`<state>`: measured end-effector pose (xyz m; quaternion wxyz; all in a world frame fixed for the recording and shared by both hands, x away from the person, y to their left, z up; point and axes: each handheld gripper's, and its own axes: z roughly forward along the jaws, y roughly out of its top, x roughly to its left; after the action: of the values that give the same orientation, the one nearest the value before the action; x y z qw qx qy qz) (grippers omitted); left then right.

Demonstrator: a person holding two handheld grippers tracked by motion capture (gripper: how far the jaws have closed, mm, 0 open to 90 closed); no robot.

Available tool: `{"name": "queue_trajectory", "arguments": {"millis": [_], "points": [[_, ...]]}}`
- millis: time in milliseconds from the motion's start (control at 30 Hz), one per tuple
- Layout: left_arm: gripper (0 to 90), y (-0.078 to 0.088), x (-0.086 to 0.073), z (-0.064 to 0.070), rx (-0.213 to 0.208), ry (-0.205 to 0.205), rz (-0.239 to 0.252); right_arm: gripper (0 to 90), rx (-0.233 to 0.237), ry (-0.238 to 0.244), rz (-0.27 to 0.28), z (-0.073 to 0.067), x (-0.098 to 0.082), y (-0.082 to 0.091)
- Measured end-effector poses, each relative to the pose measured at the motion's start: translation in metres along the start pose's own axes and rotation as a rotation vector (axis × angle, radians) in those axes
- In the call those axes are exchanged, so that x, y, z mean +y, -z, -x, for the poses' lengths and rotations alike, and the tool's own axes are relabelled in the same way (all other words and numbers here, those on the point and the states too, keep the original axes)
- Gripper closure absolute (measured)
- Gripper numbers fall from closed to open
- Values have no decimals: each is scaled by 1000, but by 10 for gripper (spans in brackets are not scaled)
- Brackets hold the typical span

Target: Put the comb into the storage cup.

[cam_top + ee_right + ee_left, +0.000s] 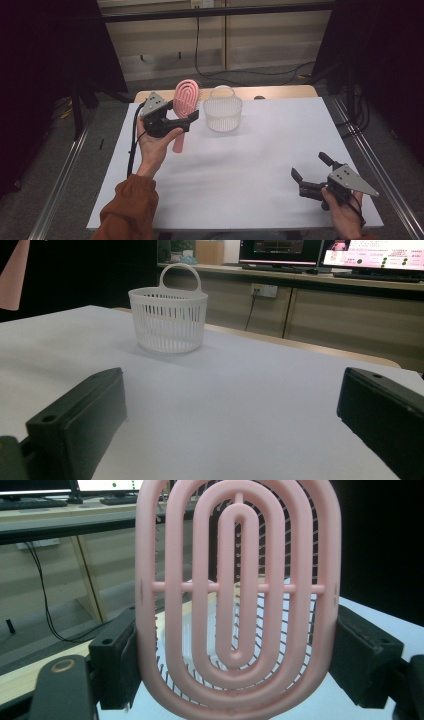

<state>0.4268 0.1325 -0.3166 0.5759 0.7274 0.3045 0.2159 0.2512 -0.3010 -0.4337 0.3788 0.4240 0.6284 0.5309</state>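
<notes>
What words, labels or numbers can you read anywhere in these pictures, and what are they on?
No text can be read.
Pink brush: no lettering on it.
White basket: no label.
Left tool and right tool: no markings legible.
Monitors behind the table, in the right gripper view: writing on screen, too small and blurred to read.

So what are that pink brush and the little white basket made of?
Brush: looks like moulded plastic, smooth and matte, its oval loops one piece. Basket: probably thin, slightly translucent plastic, with slotted walls and a hoop handle moulded on.
</notes>
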Motion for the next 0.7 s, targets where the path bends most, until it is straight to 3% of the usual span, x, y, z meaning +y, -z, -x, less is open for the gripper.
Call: {"name": "queue_trajectory", "arguments": {"millis": [267, 500, 700], "points": [[197, -12, 5, 2, -8, 10, 23, 0, 2, -2, 2, 0, 0, 0], [197, -21, 10, 0, -27, -11, 22, 0, 5, -2, 3, 0, 0, 0], [197, -31, 15, -3, -14, -16, 33, 0, 6, -2, 1, 0, 0, 1]]}}
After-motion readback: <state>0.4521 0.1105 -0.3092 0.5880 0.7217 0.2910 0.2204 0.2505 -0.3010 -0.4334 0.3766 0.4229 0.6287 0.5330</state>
